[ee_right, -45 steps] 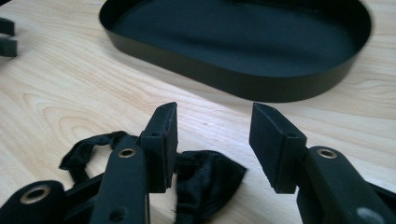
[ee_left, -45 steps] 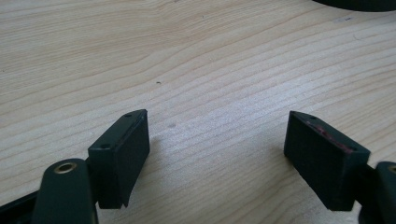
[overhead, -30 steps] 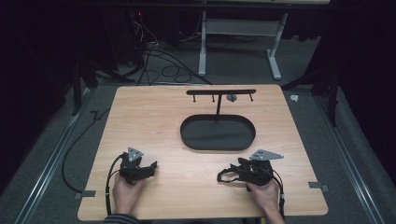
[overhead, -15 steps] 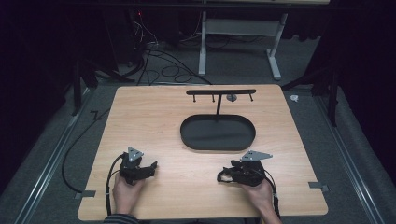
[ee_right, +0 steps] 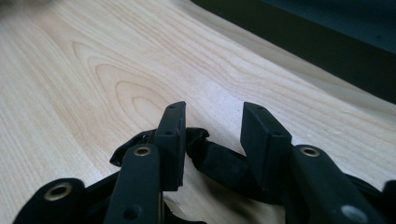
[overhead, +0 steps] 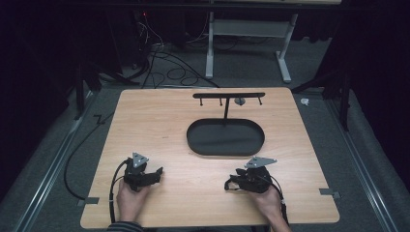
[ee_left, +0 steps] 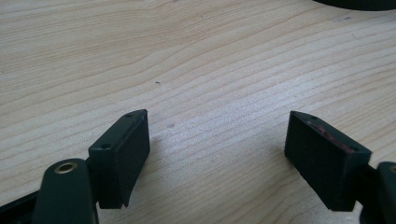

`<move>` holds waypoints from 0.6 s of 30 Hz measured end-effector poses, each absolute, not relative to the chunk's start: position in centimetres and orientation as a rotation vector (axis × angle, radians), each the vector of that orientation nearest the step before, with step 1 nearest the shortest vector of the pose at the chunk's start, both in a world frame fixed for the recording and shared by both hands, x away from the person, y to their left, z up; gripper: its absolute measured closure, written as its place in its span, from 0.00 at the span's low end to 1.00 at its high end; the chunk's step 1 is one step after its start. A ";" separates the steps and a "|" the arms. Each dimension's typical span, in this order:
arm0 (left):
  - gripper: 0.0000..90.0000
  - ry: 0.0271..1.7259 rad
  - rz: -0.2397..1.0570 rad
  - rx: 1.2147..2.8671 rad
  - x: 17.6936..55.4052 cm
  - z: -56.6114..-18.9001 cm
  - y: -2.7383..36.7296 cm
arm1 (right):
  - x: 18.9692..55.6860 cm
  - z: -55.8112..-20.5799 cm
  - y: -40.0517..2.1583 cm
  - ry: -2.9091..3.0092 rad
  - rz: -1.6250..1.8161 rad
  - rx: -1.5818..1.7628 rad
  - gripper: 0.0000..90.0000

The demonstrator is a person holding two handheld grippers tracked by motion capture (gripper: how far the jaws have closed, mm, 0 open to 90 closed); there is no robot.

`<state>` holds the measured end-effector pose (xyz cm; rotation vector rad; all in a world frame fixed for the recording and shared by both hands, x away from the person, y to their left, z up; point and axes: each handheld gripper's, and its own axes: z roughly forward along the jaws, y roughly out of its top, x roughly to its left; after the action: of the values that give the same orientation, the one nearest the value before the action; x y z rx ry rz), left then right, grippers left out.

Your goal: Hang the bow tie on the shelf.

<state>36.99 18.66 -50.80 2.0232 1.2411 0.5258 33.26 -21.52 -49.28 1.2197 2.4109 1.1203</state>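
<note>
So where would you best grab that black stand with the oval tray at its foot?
Probably the thin upright post, below the crossbar. It is the one slim, straight part that jaws could close around. Come in level from the near side, over the low rim of the oval tray, staying beneath the small grey piece hanging from the bar.

Dark room, grey carpet floor (overhead: 43, 159), cables (overhead: 164, 67), white desk frame (overhead: 246, 43)
</note>
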 end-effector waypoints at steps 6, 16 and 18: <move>0.25 1.241 0.526 2.023 37.0 -50.8 18.7 | 33.0 -49.7 -21.2 2.437 1.068 1.175 0.78; 0.25 1.240 0.524 2.025 37.0 -50.8 18.7 | 32.8 -49.6 -21.2 2.421 1.051 1.138 0.90; 0.25 1.241 0.524 2.024 37.0 -50.8 18.7 | 32.7 -49.4 -21.3 2.406 1.066 1.135 0.90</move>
<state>37.00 18.67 -50.79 2.0239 1.2408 0.5238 32.71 -21.32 -49.40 1.1355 2.4059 1.0656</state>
